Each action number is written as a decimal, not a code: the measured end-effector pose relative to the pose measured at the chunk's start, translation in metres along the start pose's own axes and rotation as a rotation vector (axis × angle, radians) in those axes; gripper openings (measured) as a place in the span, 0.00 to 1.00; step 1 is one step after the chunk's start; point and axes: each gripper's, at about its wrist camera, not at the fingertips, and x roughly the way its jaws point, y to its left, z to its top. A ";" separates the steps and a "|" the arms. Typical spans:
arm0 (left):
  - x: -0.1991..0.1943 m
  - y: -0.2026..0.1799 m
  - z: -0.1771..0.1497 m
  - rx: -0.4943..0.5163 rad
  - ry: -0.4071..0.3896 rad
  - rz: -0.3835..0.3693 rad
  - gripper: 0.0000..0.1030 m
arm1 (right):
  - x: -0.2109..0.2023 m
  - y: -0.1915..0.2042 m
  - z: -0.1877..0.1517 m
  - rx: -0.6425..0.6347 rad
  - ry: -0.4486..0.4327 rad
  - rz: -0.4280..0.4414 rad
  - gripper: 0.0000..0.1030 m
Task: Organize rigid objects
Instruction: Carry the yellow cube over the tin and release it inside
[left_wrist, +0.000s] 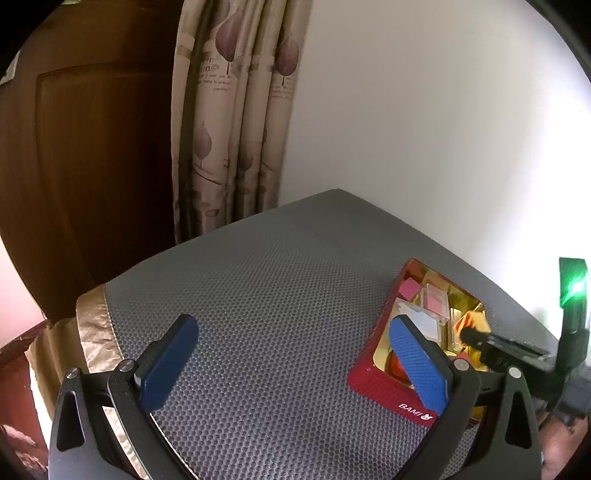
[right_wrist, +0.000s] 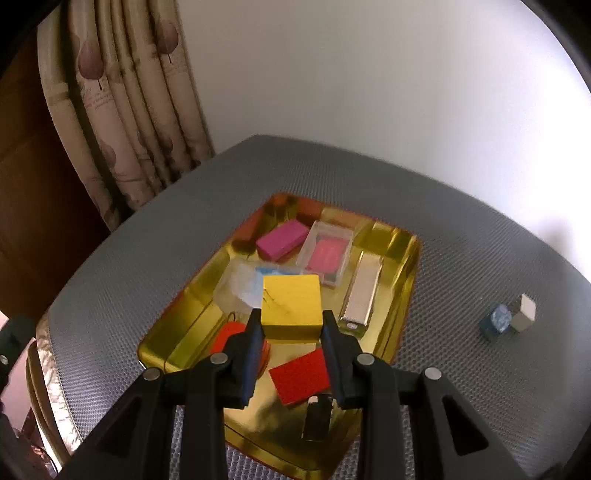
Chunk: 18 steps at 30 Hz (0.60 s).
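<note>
Two hand-held grippers worked over the grey mesh-covered table (right_wrist: 461, 387). The right hand-held gripper (right_wrist: 291, 332) was clamped on a yellow rectangular block (right_wrist: 291, 304), held above the shiny gold-lined tray (right_wrist: 173, 339), which held a magenta block (right_wrist: 281, 239), a red flat block (right_wrist: 300, 376) and a silver metal bar (right_wrist: 362, 291). The left hand-held gripper (left_wrist: 295, 363) stood wide apart and empty, beside the tray's red outer wall (left_wrist: 384, 387). Small blue (right_wrist: 495, 322) and white (right_wrist: 524, 314) cubes touched each other on the table, right of the tray.

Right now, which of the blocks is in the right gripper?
The yellow block, clamped in the right gripper above the gold tray. The pink and red blocks lie loose inside.
</note>
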 end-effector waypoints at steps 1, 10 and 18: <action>-0.001 0.000 0.001 -0.002 0.000 0.003 0.99 | 0.005 0.002 -0.002 -0.007 0.012 0.011 0.30; 0.002 -0.004 -0.003 0.004 0.025 -0.002 0.99 | 0.015 0.030 -0.031 -0.153 0.087 0.148 0.30; 0.002 -0.010 -0.005 0.020 0.023 0.002 0.99 | 0.023 0.016 -0.037 -0.083 0.136 0.153 0.31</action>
